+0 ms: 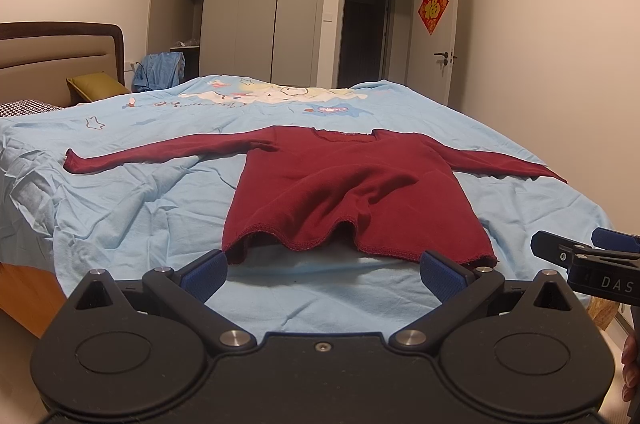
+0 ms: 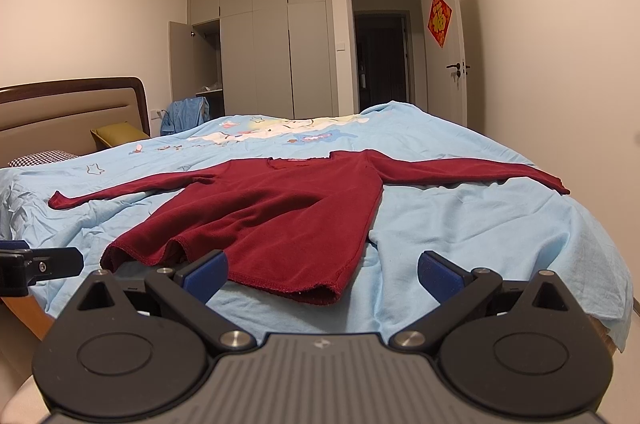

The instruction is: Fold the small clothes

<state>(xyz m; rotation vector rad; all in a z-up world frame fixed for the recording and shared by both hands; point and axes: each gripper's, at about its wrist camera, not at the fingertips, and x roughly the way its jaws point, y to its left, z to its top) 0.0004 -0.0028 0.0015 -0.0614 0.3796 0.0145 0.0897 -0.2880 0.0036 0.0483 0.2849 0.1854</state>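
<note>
A small dark red long-sleeved sweater [image 1: 344, 192] [image 2: 280, 220] lies spread on the light blue bed sheet [image 1: 140, 220] [image 2: 460, 236], both sleeves stretched out sideways and the hem toward me. The hem is wavy and slightly lifted. My left gripper [image 1: 324, 274] is open just short of the hem, its blue pads [image 1: 208, 272] wide apart with nothing between them. My right gripper [image 2: 322, 274] is open too, near the hem's right corner, holding nothing. Seen from the left wrist, the right gripper [image 1: 580, 256] hovers at the right edge.
A padded headboard [image 1: 60, 56], a yellow-green pillow [image 1: 100, 84] and a checked pillow [image 1: 28, 106] are at the left. A blue garment [image 1: 160, 70] hangs by the open wardrobe [image 1: 240, 12]. An open door [image 1: 438, 28] stands behind the bed. A hand [image 1: 630, 364] shows at right.
</note>
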